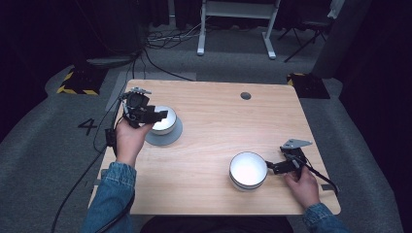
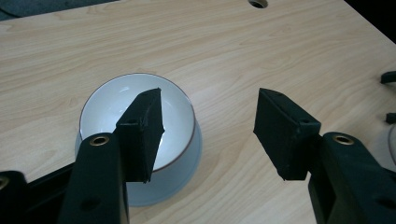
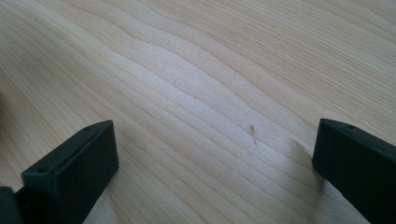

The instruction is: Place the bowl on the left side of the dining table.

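The left gripper [image 1: 163, 115] hung above the small white ceramic bowl [image 1: 164, 119], which sat on a round grey saucer [image 1: 171, 138] near the left edge of the pale wooden table [image 1: 218, 121]. Its jaws stood wide apart and gripped nothing: in the left gripper view the bowl [image 2: 140, 121] lay under and behind the left-hand jaw, while bare wood showed between the two.

The right gripper [image 1: 268, 166] lay low at the right rim of the larger white bowl with a dark rim [image 1: 248, 170], just beside it. Whether it touched the rim could not be told. Its jaws were also spread wide, with only wood grain between them in the right gripper view [image 3: 210, 140].

Judged from this, the small bowl was already seated on its saucer and neither bowl was in a grasp, so the work looked to be at a point between steps: either a release just made or a pick-up not yet begun.

Room for moving was good. The middle of the table between the two bowls was bare, as was the far half up to the round cable hole [image 1: 246, 95]. The tight spots were the larger bowl, close to the near edge, and the right gripper, close to the table's right edge.
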